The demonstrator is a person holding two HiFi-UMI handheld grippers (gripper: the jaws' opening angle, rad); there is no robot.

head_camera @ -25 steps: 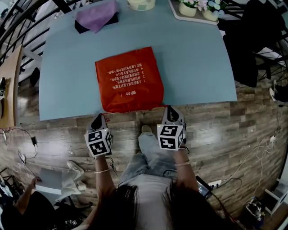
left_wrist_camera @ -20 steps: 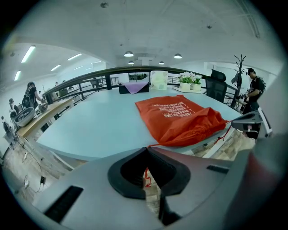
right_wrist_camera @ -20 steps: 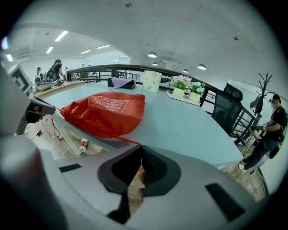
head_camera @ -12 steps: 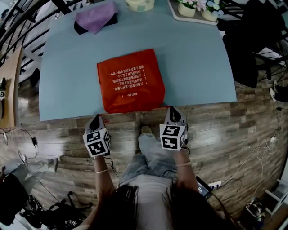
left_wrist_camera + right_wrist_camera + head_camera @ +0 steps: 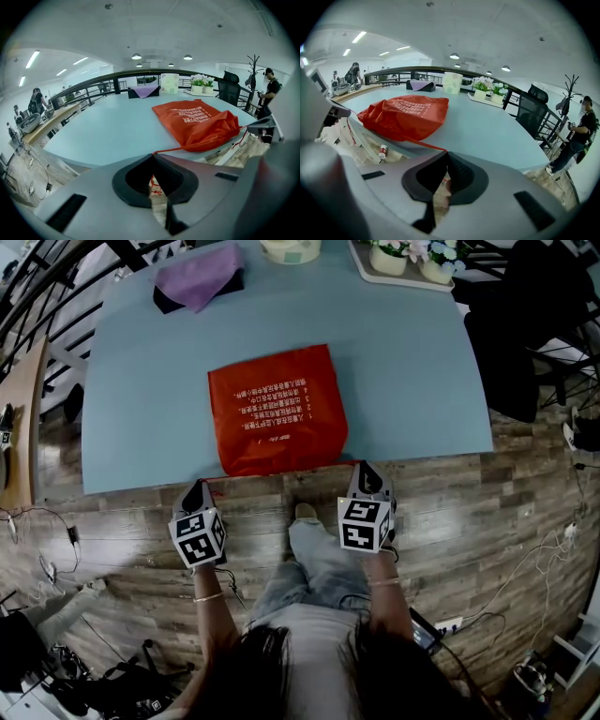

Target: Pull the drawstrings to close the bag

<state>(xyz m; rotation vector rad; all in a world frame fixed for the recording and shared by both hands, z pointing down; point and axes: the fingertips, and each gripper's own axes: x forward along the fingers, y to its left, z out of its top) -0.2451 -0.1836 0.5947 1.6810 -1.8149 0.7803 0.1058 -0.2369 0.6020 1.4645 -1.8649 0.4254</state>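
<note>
Item: red bag (image 5: 277, 409), flat on the table (image 5: 403, 381), mouth at the near edge.
Your left gripper (image 5: 196, 487) is pinched narrow on the left cord (image 5: 169, 149), and your right gripper (image 5: 366, 471) is pinched narrow on the right cord (image 5: 423, 143). Over the last second your hands have spread slightly and the bag has slid a little right, so the mouth is probably cinching. The mouth points toward you; the long axis runs straight away across the table.
</note>
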